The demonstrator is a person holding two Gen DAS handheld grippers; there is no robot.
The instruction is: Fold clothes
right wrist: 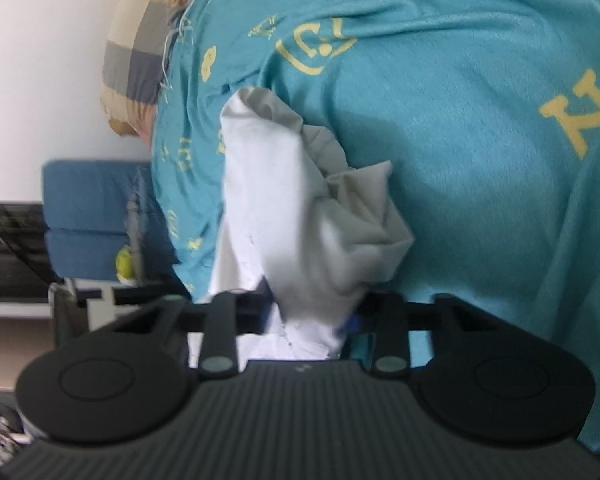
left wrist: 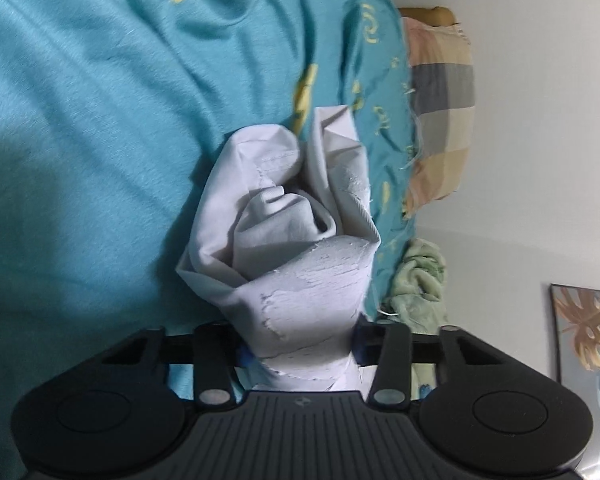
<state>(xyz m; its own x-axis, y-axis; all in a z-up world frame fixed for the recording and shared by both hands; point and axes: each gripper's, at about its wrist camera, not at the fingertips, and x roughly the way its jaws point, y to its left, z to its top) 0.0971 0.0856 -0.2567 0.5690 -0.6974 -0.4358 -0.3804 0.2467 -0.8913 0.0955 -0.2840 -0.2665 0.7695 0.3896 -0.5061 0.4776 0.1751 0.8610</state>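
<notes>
— Left wrist view: the left gripper (left wrist: 300,350) is clamped on a bunched white cloth (left wrist: 284,232).
— And the right gripper (right wrist: 312,316)?
— Pinching the cloth (right wrist: 300,208) too — it bunches out from the jaws over a teal sheet (right wrist: 460,160).
— Beyond that?
— A checked pillow (left wrist: 440,112) by the wall.

The right gripper (right wrist: 312,312) is clamped on a bunched white cotton garment (right wrist: 300,216), which balloons out ahead of its fingers in loose grey-shadowed folds. Beyond and to the right of the gripper spreads a teal bedsheet printed with yellow letters and symbols (right wrist: 460,140). Ahead to the left sits a checked beige-and-grey pillow (right wrist: 136,60), with a blue padded chair (right wrist: 88,216) nearer on the left
</notes>
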